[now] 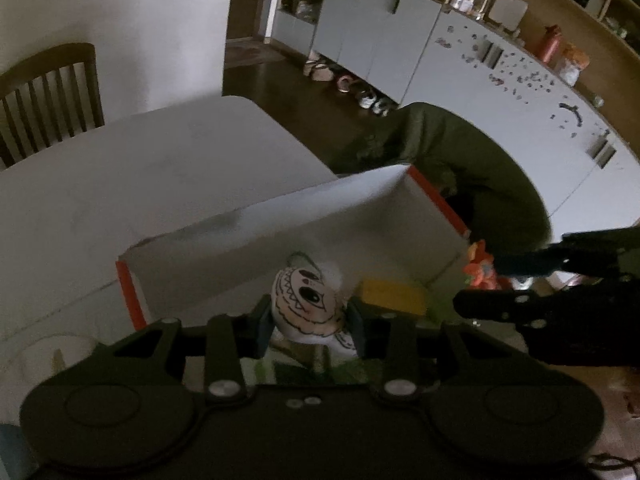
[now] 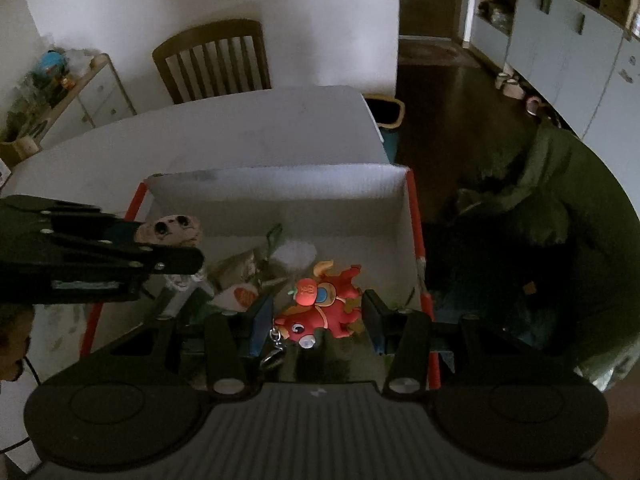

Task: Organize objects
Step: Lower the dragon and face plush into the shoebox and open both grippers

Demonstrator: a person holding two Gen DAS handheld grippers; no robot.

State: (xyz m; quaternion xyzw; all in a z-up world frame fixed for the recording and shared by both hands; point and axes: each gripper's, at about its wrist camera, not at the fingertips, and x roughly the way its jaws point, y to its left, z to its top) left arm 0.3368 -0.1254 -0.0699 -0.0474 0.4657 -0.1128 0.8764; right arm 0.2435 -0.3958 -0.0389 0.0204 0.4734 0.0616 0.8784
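My left gripper [image 1: 310,320] is shut on a white plush charm with a drawn face [image 1: 306,304] and holds it over the open white box with orange edges [image 1: 280,216]. In the right wrist view the left gripper [image 2: 160,248] comes in from the left with the charm [image 2: 174,230]. My right gripper [image 2: 318,320] is shut on a red bull keychain figure [image 2: 324,308] above the box's [image 2: 280,188] right part. In the left wrist view the right gripper [image 1: 492,280] is at the right with the red figure [image 1: 478,266].
The box lies on a white table [image 2: 260,120] and holds a yellow item [image 1: 392,296], packets and a white lump [image 2: 294,254]. A wooden chair [image 2: 216,60] stands behind the table. A green jacket [image 2: 540,200] lies to the right. Grey cabinets [image 1: 400,40] line the far wall.
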